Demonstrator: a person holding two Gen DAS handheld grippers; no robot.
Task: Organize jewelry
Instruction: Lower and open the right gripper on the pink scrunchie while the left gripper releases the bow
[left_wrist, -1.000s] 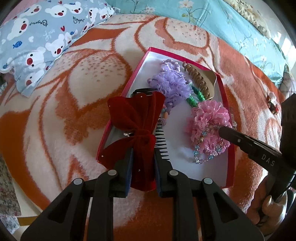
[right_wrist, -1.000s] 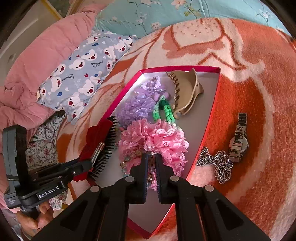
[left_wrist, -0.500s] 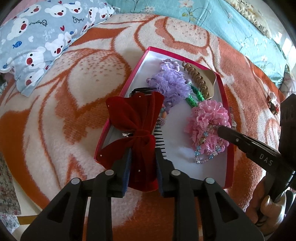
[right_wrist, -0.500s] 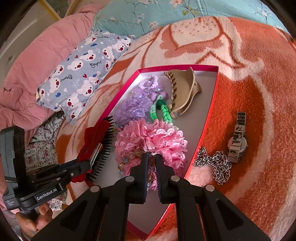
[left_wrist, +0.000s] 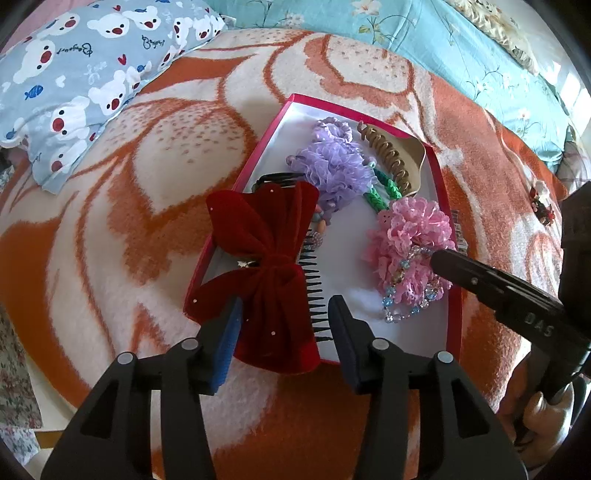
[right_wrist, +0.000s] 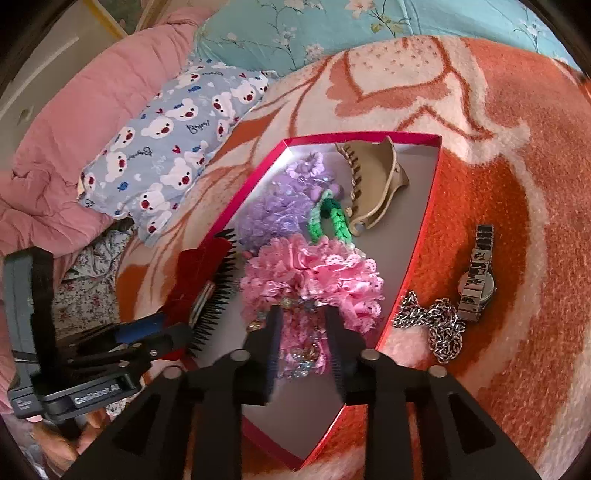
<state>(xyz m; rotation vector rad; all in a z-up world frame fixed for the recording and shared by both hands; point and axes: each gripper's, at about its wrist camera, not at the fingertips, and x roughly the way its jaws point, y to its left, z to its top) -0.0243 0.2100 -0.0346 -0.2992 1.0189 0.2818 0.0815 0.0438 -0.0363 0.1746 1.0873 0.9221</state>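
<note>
A red-rimmed box lies on the orange blanket. My left gripper is open around a dark red velvet bow comb that lies over the box's near left rim. My right gripper is open around the pink ruffled scrunchie and a beaded bracelet in the box. A purple scrunchie, a green braided band and a beige claw clip lie further in.
A silver chain and a wristwatch lie on the blanket right of the box. A bear-print pillow and a pink quilt sit to the left. A small dark trinket lies far right.
Both grippers have opened: the left let go of the red bow comb, the right let go of the pink scrunchie and bracelet. Both items now rest in the box.
</note>
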